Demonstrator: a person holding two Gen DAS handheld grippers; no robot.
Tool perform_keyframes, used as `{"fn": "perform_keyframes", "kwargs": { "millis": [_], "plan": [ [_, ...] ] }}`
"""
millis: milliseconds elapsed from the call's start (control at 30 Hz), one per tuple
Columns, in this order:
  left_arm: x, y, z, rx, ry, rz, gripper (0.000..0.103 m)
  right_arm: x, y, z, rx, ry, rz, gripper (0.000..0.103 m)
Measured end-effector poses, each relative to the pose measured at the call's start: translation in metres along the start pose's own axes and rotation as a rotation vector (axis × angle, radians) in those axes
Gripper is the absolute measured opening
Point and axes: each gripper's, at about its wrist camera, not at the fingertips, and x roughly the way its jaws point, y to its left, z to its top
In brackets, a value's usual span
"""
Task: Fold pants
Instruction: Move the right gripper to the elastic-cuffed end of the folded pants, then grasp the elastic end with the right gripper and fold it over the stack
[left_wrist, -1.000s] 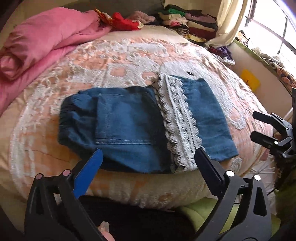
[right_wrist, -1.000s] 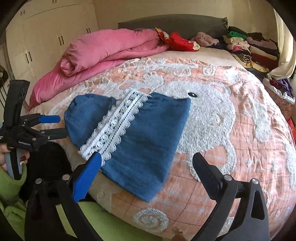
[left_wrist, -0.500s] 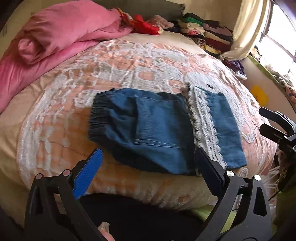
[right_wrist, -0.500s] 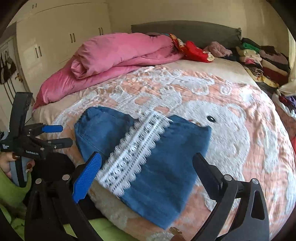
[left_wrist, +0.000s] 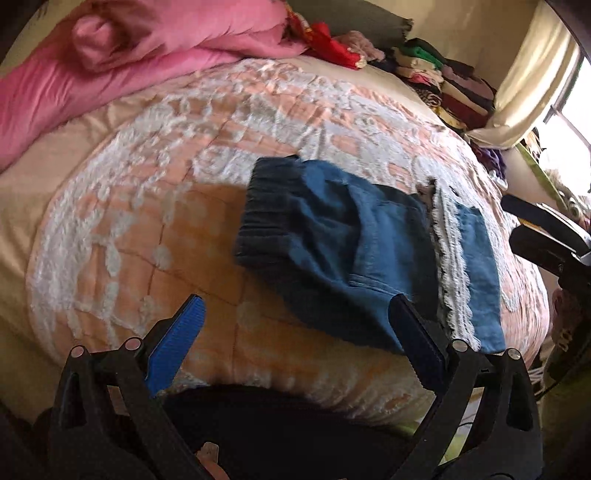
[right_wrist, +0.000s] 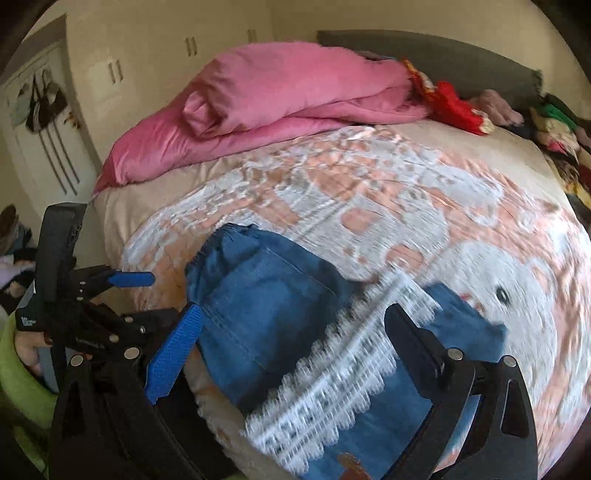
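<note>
Left tool (left_wrist: 295, 325) agape, empty; right tool (right_wrist: 291, 332) likewise.

Folded blue pants (right_wrist: 266, 317) with white lace trim lie on the bedspread (right_wrist: 369, 184) beneath the spread-fingered right gripper (right_wrist: 291, 332).

Blue denim pants (left_wrist: 332, 243), folded into a compact flat bundle near the bed's (left_wrist: 122, 229) front edge. Dark gathered elastic waistband (left_wrist: 262, 218) at the left end, back pocket facing up, white lace band (right_wrist: 332, 384) crossing the folded legs toward the right.
</note>
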Motion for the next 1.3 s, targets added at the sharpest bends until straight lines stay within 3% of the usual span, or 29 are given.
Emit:
{"fn": "perform_keyframes", "kwargs": {
  "millis": [367, 533, 600, 933, 967, 1000, 1067, 1200, 1300],
  "plan": [
    [0.018, 0.017, -0.001, -0.071, 0.017, -0.053, 0.092, 0.074, 0.026, 0.051, -0.094, 0.124, 0.098, 0.098],
    [0.027, 0.018, 0.003, -0.101, 0.03, -0.119, 0.058, 0.107, 0.031, 0.067, -0.121, 0.183, 0.144, 0.098],
    [0.035, 0.018, 0.004, -0.115, 0.048, -0.141, 0.054, 0.124, 0.032, 0.071, -0.124, 0.22, 0.167, 0.098],
    [0.045, 0.022, 0.004, -0.14, 0.081, -0.173, 0.054, 0.185, 0.049, 0.063, -0.15, 0.342, 0.233, 0.098],
    [0.045, 0.023, 0.004, -0.142, 0.082, -0.176, 0.054, 0.189, 0.047, 0.06, -0.143, 0.346, 0.246, 0.09],
    [0.045, 0.023, 0.004, -0.145, 0.084, -0.18, 0.055, 0.191, 0.046, 0.059, -0.139, 0.351, 0.261, 0.075],
    [0.045, 0.024, 0.003, -0.148, 0.086, -0.189, 0.057, 0.188, 0.043, 0.057, -0.136, 0.336, 0.281, 0.062],
    [0.04, 0.025, 0.003, -0.15, 0.066, -0.222, 0.07, 0.163, 0.026, 0.058, -0.088, 0.269, 0.332, 0.046],
    [0.029, 0.023, 0.002, -0.141, 0.039, -0.238, 0.08, 0.134, 0.009, 0.058, -0.039, 0.194, 0.387, 0.044]
  ]
}}
